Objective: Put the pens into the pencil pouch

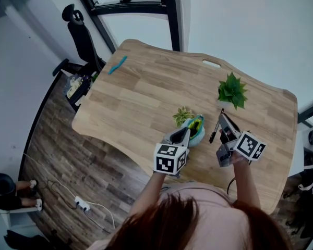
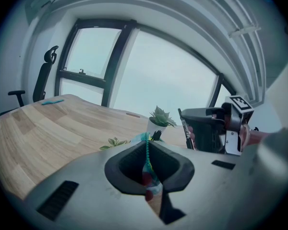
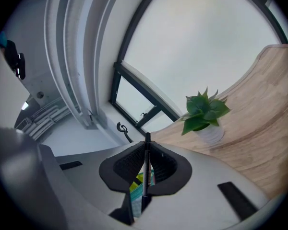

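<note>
My left gripper [image 1: 187, 135] [image 2: 147, 143] is shut on the zipper edge of the teal and yellow pencil pouch [image 1: 197, 130] [image 2: 148, 169], which it holds just above the wooden table [image 1: 141, 98]. To its right, my right gripper [image 1: 224, 123] [image 3: 146, 146] is shut on a thin black pen [image 1: 215, 130] [image 3: 145, 169] that stands upright between its jaws, raised over the table. The pouch [image 3: 138, 185] shows below that pen in the right gripper view. In the left gripper view the right gripper [image 2: 209, 128] and its pen [image 2: 185, 128] hang beside the pouch. A teal pen [image 1: 117, 65] [image 2: 53, 101] lies at the table's far left.
A leafy plant in a white pot [image 1: 232, 91] [image 3: 205, 113] stands behind the right gripper. A small succulent [image 1: 182, 115] [image 2: 159, 120] sits just behind the pouch. A black office chair [image 1: 82, 38] stands past the table's left edge, with windows behind.
</note>
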The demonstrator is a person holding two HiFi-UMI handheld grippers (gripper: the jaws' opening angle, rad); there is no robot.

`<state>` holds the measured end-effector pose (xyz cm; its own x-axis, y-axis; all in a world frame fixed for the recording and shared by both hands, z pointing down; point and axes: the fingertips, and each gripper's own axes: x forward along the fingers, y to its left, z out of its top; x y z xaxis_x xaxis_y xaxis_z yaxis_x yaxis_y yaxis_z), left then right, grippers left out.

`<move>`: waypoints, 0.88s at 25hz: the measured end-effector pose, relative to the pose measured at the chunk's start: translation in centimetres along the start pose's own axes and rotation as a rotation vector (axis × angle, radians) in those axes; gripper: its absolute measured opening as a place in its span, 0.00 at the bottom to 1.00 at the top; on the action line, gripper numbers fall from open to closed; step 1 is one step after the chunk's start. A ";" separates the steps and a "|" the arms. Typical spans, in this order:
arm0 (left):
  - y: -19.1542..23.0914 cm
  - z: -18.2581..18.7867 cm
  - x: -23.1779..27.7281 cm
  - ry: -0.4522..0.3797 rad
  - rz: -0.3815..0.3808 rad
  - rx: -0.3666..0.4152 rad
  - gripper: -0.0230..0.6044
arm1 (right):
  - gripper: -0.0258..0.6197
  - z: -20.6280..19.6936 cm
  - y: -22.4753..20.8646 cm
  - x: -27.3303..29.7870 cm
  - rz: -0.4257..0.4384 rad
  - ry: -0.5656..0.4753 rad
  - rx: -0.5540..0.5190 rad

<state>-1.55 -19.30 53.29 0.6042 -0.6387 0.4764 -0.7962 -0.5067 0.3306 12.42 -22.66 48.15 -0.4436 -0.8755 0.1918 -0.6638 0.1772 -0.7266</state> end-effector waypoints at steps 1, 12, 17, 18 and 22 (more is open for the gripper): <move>0.0 0.0 0.0 -0.001 -0.001 -0.001 0.06 | 0.09 0.2 0.3 0.1 0.010 -0.006 -0.008; -0.2 0.2 0.4 0.000 -0.014 -0.003 0.06 | 0.09 1.1 3.7 1.2 0.115 -0.083 -0.048; -0.3 0.1 0.4 0.001 -0.019 -0.004 0.06 | 0.09 1.5 5.2 1.6 0.158 -0.124 -0.080; -0.3 0.1 0.4 0.001 -0.019 -0.005 0.06 | 0.09 1.5 5.4 1.7 0.164 -0.132 -0.084; -0.3 0.1 0.3 0.000 -0.019 -0.006 0.06 | 0.09 1.3 6.1 2.1 0.191 -0.155 -0.098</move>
<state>-1.12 -19.42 53.29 0.6195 -0.6290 0.4697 -0.7846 -0.5156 0.3444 8.27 -23.98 43.23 -0.4742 -0.8789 -0.0515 -0.6356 0.3823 -0.6708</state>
